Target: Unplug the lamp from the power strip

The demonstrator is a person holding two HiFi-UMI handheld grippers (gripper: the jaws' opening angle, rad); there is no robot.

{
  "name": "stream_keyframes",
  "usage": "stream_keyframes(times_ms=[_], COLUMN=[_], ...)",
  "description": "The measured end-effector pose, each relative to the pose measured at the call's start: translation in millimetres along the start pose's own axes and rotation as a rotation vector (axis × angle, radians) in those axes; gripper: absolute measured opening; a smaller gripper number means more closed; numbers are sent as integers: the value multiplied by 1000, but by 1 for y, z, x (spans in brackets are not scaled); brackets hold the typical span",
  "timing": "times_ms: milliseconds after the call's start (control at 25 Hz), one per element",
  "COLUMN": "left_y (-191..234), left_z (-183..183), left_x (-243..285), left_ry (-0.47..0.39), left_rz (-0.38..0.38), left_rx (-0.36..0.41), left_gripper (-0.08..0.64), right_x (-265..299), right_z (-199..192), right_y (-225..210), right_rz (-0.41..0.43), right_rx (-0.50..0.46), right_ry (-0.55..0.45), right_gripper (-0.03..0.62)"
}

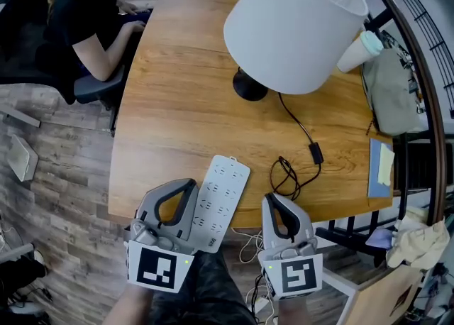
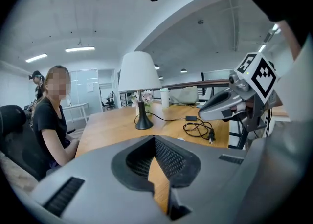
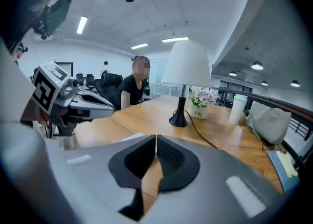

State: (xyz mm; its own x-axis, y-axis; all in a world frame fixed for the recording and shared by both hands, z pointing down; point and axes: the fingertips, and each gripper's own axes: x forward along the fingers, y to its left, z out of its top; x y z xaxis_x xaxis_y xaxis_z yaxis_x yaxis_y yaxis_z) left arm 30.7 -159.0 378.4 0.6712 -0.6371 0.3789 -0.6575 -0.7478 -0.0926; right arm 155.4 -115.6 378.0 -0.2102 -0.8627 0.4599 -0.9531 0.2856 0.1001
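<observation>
The lamp point(image 1: 291, 22), with a white shade and a black base point(image 1: 250, 86), stands at the far side of the wooden table point(image 1: 177, 118). Its black cord point(image 1: 298, 126) runs past an inline switch point(image 1: 315, 152) to a loose coil point(image 1: 286, 174). The plug point(image 2: 211, 137) lies free on the wood. A white power strip point(image 1: 221, 199) lies at the near edge with nothing plugged into its visible sockets. My left gripper point(image 1: 187, 184) hovers over the strip's left side, shut and empty. My right gripper point(image 1: 274, 199) sits just right of the strip, near the coil, its jaws closed with nothing between them.
A person point(image 1: 85, 18) sits at the table's far left corner. A paper cup point(image 1: 362, 47), a grey bag point(image 1: 390, 89) and a blue notebook point(image 1: 381, 167) line the right edge. A small flower pot point(image 3: 199, 108) stands beside the lamp base. More cables point(image 1: 248, 245) hang below the near edge.
</observation>
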Motion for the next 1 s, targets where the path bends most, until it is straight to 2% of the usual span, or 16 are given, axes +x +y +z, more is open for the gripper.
stream_keyframes(times_ms=[40, 200, 360, 600, 1000], left_y=[2, 9, 16, 23, 28], left_z=[4, 19, 35, 62, 88], left_x=[-2, -11, -22, -38, -60], left_ry=[-12, -63, -112, -175, -231], left_rz=[4, 12, 36, 68, 68], left_rx=[-14, -102, -155, -171, -194], left_gripper=[-5, -5, -5, -5, -5], right_x=[-1, -8, -14, -27, -44], right_z=[6, 30, 48, 74, 107], right_y=[3, 5, 5, 9, 12], right_rz=[7, 18, 39, 61, 69], right_rx=[7, 69, 94, 86, 82], right_ry=[-27, -126, -175, -230, -300], right_gripper=[8, 8, 8, 8, 8])
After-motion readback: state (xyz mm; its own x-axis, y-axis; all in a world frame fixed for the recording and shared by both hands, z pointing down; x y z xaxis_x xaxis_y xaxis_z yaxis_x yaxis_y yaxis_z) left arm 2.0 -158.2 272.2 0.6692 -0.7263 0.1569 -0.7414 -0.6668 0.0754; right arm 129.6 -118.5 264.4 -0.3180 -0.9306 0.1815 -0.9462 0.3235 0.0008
